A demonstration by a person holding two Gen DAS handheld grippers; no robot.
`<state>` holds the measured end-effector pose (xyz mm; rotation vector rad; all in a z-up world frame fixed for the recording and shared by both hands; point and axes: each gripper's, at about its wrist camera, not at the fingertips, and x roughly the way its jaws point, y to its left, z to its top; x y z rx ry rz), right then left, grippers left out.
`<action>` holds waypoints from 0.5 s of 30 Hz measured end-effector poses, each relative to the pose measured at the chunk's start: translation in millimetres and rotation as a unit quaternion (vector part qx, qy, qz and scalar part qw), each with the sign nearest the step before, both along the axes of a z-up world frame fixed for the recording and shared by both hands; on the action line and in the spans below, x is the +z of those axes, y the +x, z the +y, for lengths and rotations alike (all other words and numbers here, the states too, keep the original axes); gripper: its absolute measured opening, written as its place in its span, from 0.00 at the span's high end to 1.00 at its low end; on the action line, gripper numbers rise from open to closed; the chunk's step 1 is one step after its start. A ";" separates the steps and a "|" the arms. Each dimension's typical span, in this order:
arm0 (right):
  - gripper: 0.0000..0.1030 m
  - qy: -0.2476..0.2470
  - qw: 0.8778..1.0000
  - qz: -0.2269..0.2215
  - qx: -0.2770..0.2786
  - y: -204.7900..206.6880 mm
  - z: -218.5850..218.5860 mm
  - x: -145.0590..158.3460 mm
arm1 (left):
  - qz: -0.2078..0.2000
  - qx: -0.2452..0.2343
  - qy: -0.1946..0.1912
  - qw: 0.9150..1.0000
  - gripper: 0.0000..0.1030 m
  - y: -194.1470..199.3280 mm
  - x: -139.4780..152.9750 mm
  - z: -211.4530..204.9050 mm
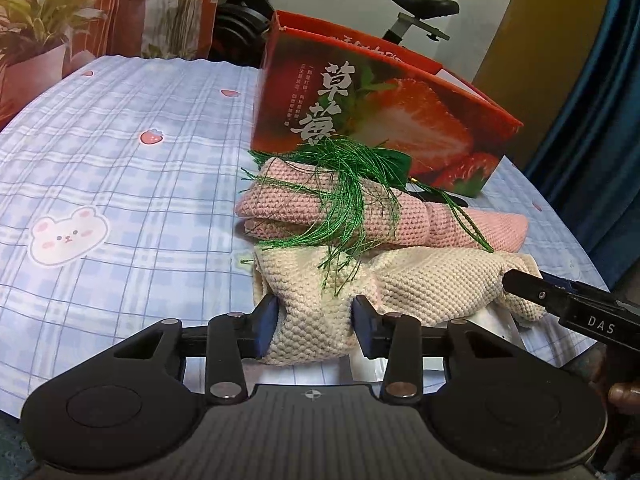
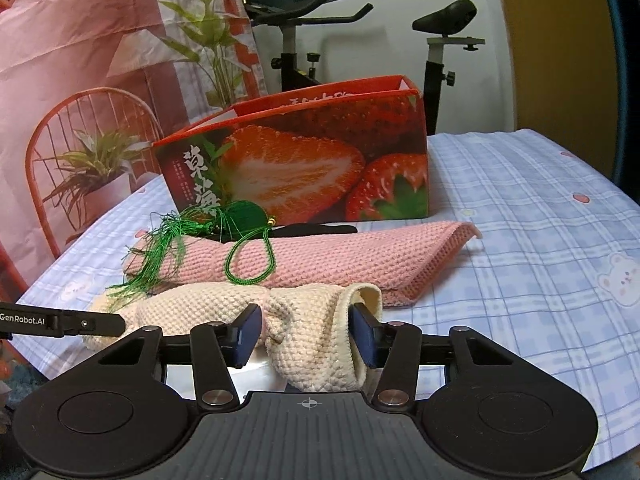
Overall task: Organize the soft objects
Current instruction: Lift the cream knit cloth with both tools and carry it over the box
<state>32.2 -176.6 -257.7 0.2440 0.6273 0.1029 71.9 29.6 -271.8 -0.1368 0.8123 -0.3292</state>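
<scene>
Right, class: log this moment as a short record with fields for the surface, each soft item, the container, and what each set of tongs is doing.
Surface: blue checked bedsheet with bear prints
Cream item: cream knitted cloth, bunched, nearest the cameras
Pink item: pink knitted cloth, folded, lying behind the cream one
Tassel: green thread tassel, draped over the pink cloth
Container: red strawberry-print cardboard box, open top, behind the cloths
Left tongs: closed on one end of the cream cloth
Right tongs: closed on its other end

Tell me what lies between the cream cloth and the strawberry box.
The pink knitted cloth, with the green tassel draped on it; clearest in the right wrist view.
</scene>
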 end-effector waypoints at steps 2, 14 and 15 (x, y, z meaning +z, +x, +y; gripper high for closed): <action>0.54 -0.001 1.000 0.003 0.001 0.6 0.0 -0.7 | 0.000 0.001 -0.003 1.000 0.56 0.3 -0.6 0.7; 0.83 -0.014 1.000 -0.007 0.007 -1.3 5.9 5.5 | -0.058 -0.014 -0.010 0.998 0.78 -13.1 21.9 -1.0; 0.83 -0.012 1.000 -0.013 0.007 -2.8 4.4 9.4 | -0.071 -0.015 -0.015 0.997 0.78 -16.5 27.6 0.8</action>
